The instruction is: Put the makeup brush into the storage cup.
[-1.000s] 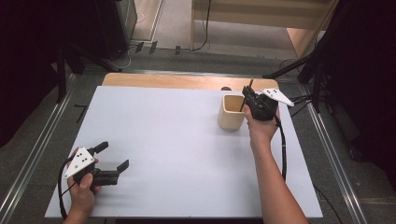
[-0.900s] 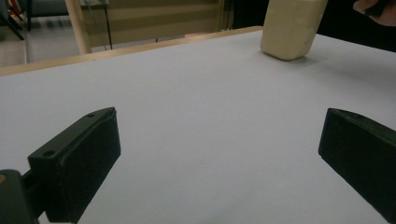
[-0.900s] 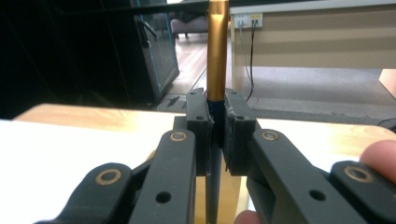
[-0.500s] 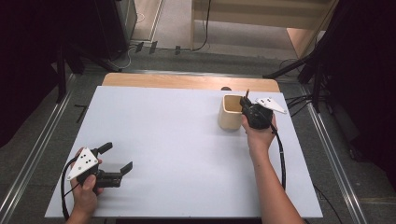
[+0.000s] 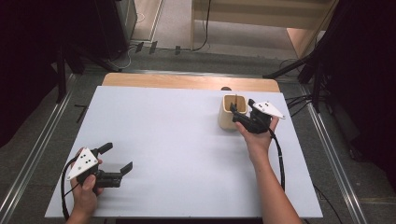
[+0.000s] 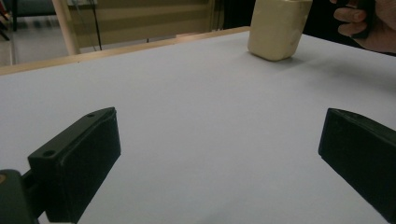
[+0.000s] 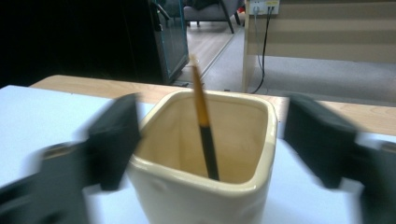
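A cream square cup stands at the table's right rear. In it leans a thin yellow and black pencil, free of any jaw. My right gripper is right behind the cup, open. In the right gripper view its blurred jaws stand wide on either side of the cup. Near the table's front left corner my left gripper is held open with nothing in it. Its own view looks across bare table to the cup and the other hand.
The white table top ends in a wooden strip at the far edge. Beyond it are floor cables and a wooden cabinet. Metal rails run along both sides of the table.
My right gripper has come down and nearer to me beside the cup, and the pencil now stands loose in the cup. The left gripper has barely shifted.
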